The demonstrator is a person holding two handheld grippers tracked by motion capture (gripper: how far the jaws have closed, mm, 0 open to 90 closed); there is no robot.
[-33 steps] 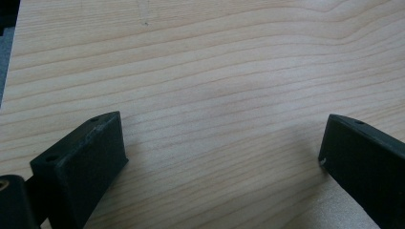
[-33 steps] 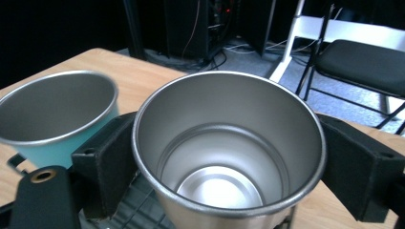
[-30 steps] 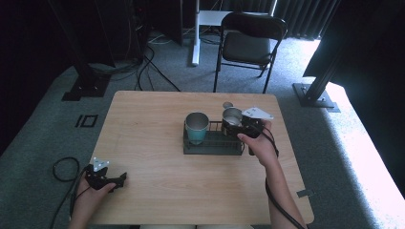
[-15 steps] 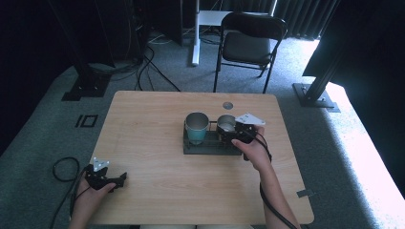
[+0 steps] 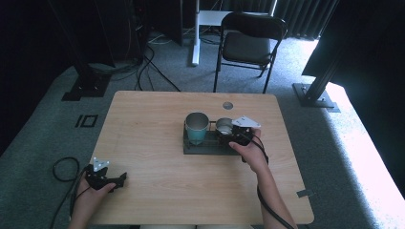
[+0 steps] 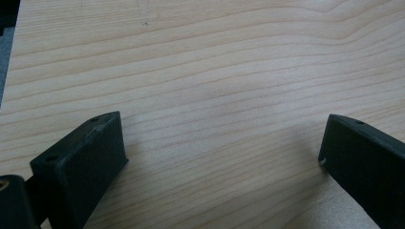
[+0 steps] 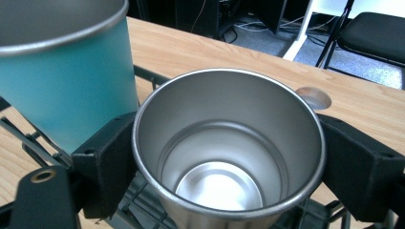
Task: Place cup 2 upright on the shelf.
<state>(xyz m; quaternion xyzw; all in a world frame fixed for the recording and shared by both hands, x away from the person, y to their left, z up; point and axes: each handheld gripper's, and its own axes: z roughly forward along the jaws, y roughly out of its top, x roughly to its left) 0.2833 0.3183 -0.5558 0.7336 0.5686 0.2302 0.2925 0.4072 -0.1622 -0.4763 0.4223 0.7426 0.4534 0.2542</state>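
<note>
**Over the rack: steel cup clamped in the right gripper**

At the table's near-left corner, the left gripper (image 5: 106, 179) rests low on the wooden table (image 5: 153, 124), held by the person's left hand (image 5: 86, 198). Its own view shows both black jaws spread wide apart with nothing but bare wood grain between them, so it is released and holding nothing. It lies well apart from the other things on the table.

Toward the middle of the table sits a dark wire rack (image 5: 205, 148). A teal cup (image 5: 197, 127) stands upright in the rack's left part, its open mouth facing up.

Just to the right of the teal cup is the steel cup (image 5: 223, 126), also upright and open at the top, above the rack's right part. The right gripper (image 5: 235, 136) grasps it: in the right gripper view, one black jaw presses against each side of the steel cup (image 7: 229, 143) just below its rim, and the shiny bottom is visible inside. The teal cup (image 7: 62, 76) stands close beside it on the left. Whether the steel cup's base touches the rack cannot be told. The person's right hand (image 5: 252, 155) holds the gripper from the near side.
</note>
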